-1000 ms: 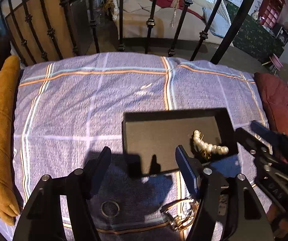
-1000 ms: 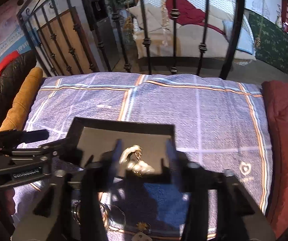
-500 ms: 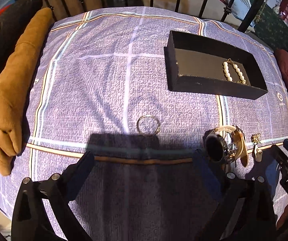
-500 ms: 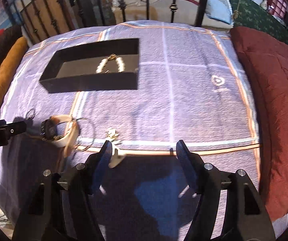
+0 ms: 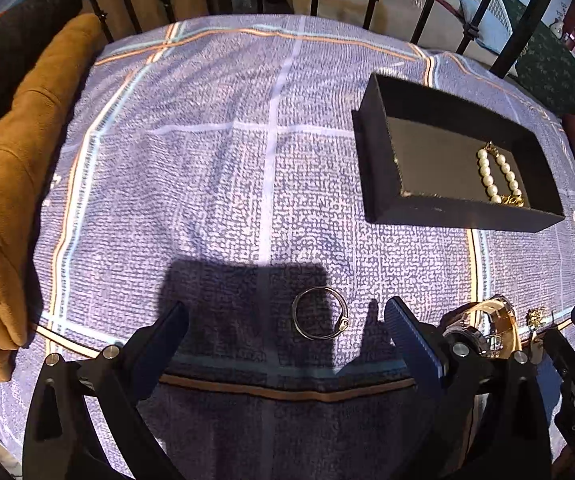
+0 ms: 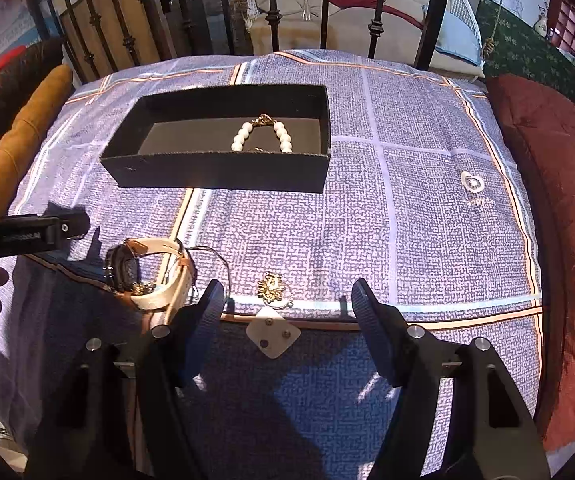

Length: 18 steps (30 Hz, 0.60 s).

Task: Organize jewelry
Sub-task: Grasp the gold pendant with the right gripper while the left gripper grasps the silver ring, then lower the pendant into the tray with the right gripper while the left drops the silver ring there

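Both claws hung spread wide and empty over the near edge of the checked blue bedspread point(image 6: 427, 200). Left gripper point(image 5: 285, 318) had its fingers splayed either side of a thin silver ring point(image 5: 319, 318), which lay flat on the cloth in the claw's shadow, touching neither finger. Right gripper point(image 6: 287, 300), jaws just as far apart, sat over a small gold brooch point(image 6: 272, 289) and a pale earring card point(image 6: 273, 336) just nearer than it, both lying between the fingers, neither pinched. Left of those, a watch with a cream strap point(image 6: 149, 270) sat curled on the bedspread, a fine wire hoop beside it. Further back, the black jewelry box point(image 6: 215, 170) stood open on the cloth, and inside it, toward its right end, a pearl bracelet point(image 6: 263, 134) with a gold clasp lay on the dark lining. A mustard-brown cushion point(image 5: 15, 176) ran along the left edge, a dark red pillow point(image 6: 555, 208) along the right, and black iron bed rails point(image 6: 271, 8) rose at the far side.
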Tool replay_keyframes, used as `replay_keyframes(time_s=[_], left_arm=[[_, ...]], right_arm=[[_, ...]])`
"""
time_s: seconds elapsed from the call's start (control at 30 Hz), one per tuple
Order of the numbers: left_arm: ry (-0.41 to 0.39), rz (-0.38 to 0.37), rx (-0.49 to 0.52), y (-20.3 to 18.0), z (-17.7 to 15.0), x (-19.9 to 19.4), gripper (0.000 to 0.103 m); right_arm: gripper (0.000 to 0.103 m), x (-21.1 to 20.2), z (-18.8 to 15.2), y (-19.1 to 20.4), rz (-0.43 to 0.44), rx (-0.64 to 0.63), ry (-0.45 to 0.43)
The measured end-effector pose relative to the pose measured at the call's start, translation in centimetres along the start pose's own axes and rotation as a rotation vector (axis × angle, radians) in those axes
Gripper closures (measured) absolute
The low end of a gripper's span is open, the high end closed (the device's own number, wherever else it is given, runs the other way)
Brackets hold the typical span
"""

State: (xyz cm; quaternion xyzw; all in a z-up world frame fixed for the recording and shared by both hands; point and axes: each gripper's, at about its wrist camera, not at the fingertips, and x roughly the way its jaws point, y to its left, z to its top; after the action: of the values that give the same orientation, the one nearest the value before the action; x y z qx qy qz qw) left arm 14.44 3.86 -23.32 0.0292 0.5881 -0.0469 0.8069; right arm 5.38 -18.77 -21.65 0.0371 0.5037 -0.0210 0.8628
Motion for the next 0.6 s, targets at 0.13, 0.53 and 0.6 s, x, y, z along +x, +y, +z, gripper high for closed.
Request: replay_keyframes(time_s=[0.13,0.53,0.6], left_arm=[[-0.009,0.067,0.078,-1.3,-0.5,1.1,0.005],[-0.009,-0.025,0.086,-0.2,-0.2,-1.3,0.075],[-0.016,-0.064,0.089,-0.2,0.1,-2.0,0.075]], right_arm=[[0.037,1.5,0.2,-0.1,-0.007,0.000,0.013],[0.083,1.9,0.8,-0.2,0.057,0.015,0.031],[0.083,1.0,1.1,-0.3,0.056,0.010,0.010]])
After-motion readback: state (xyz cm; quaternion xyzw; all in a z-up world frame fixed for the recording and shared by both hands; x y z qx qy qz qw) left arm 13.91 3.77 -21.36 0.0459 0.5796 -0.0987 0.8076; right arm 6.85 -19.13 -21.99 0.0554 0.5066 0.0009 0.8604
